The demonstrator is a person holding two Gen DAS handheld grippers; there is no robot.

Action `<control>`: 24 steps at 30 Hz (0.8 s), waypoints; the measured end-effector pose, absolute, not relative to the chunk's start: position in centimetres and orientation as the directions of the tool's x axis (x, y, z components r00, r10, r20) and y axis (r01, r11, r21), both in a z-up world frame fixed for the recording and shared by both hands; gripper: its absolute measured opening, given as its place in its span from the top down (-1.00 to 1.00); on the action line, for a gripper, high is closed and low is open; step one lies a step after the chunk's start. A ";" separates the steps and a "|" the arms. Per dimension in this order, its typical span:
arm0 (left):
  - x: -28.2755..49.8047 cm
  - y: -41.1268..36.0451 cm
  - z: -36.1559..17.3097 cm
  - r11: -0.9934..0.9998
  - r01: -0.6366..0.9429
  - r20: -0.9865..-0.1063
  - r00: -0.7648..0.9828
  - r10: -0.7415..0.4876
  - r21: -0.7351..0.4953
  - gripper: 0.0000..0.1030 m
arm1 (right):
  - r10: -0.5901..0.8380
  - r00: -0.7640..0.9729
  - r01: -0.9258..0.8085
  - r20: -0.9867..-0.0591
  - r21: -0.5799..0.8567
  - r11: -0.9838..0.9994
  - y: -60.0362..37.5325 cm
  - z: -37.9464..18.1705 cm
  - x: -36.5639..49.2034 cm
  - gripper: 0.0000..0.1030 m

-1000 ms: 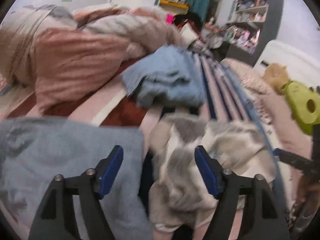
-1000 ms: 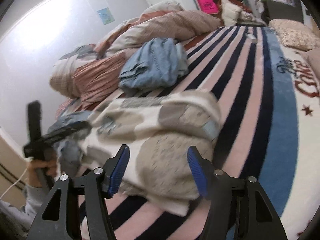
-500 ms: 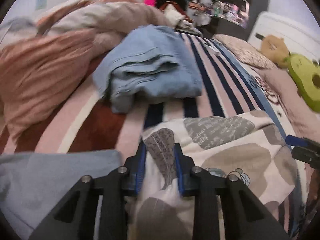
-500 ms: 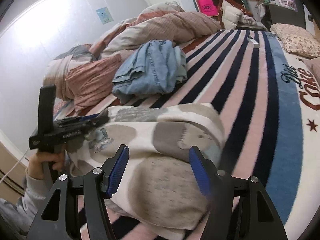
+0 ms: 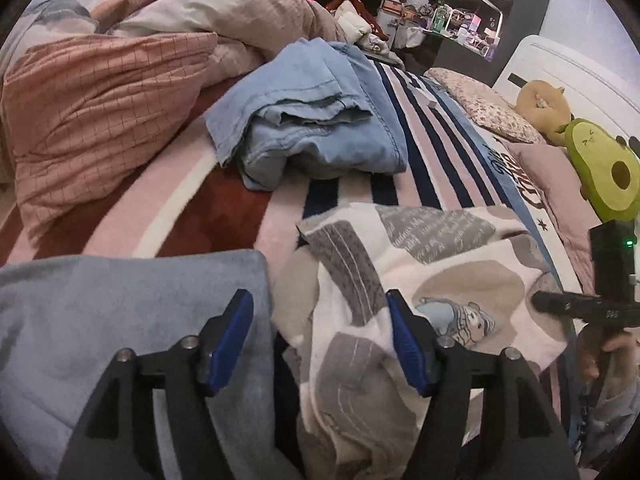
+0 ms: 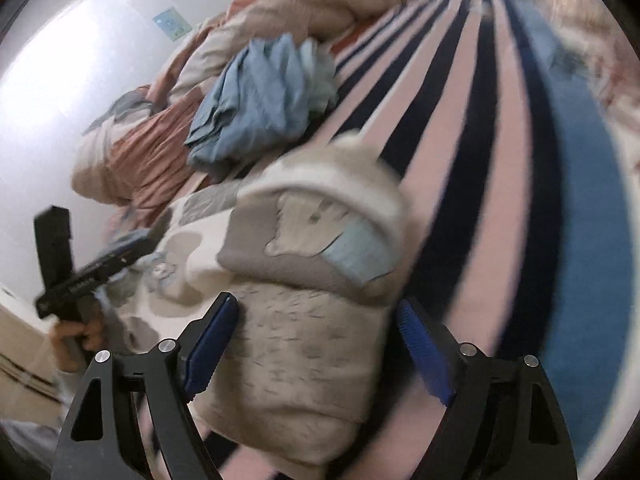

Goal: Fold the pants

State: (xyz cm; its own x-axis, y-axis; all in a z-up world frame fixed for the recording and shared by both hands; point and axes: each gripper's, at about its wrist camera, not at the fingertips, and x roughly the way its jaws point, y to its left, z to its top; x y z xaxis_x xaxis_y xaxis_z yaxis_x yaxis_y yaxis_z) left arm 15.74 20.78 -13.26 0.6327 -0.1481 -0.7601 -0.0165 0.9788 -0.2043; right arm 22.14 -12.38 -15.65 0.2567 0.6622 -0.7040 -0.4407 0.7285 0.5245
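A: Start close in. How do the fingers stand?

B: The left gripper is spread wide and holds nothing; the pants bunch up between and just past its blue pads, more toward its right-hand pad. The right gripper is spread wide too, empty, with the folded bulk of the pants lying between its fingers.

A: So where do the pants lie overall?

B: On the striped blanket, at the near edge of the bed, as a thick patterned bundle. Its long axis seems to run across from one gripper to the other, so each tool faces one end. The right view is blurred, so I can't tell the exact edges there.

A: Which hand is nearer the work?

B: Both are close. I'd judge the right one better placed, since the fold's rounded end sits square in its gap, while the left has only a loose ridge of cloth ahead.

A: And beyond?

B: A grey-blue cloth just left of the left gripper, then a heap of blue denim farther up the blanket, well apart from the pants, and the rumpled pink quilt behind.
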 end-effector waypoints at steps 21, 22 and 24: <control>14.6 11.4 -12.1 0.949 0.201 -0.740 0.594 -0.316 -0.243 -0.36 | 0.569 0.407 -0.379 -0.715 0.435 0.817 -19.5 -11.9 16.1 0.69; 14.5 10.5 -12.0 0.946 0.220 -0.739 0.591 -0.324 -0.239 -0.36 | 0.556 0.413 -0.364 -0.722 0.429 0.827 -20.6 -11.7 15.6 0.69; 14.5 9.2 -11.6 0.939 0.249 -0.737 0.584 -0.340 -0.236 -0.38 | 0.537 0.410 -0.346 -0.737 0.419 0.839 -22.3 -11.6 15.0 0.68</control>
State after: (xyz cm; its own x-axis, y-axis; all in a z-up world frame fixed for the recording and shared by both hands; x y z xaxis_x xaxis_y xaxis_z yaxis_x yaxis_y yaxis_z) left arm 14.47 9.17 -11.62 0.5844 -0.3399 -0.7369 0.2487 0.9394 -0.2361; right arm 14.99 -22.29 -11.56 0.4100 0.5370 -0.7372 -0.3460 0.8395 0.4190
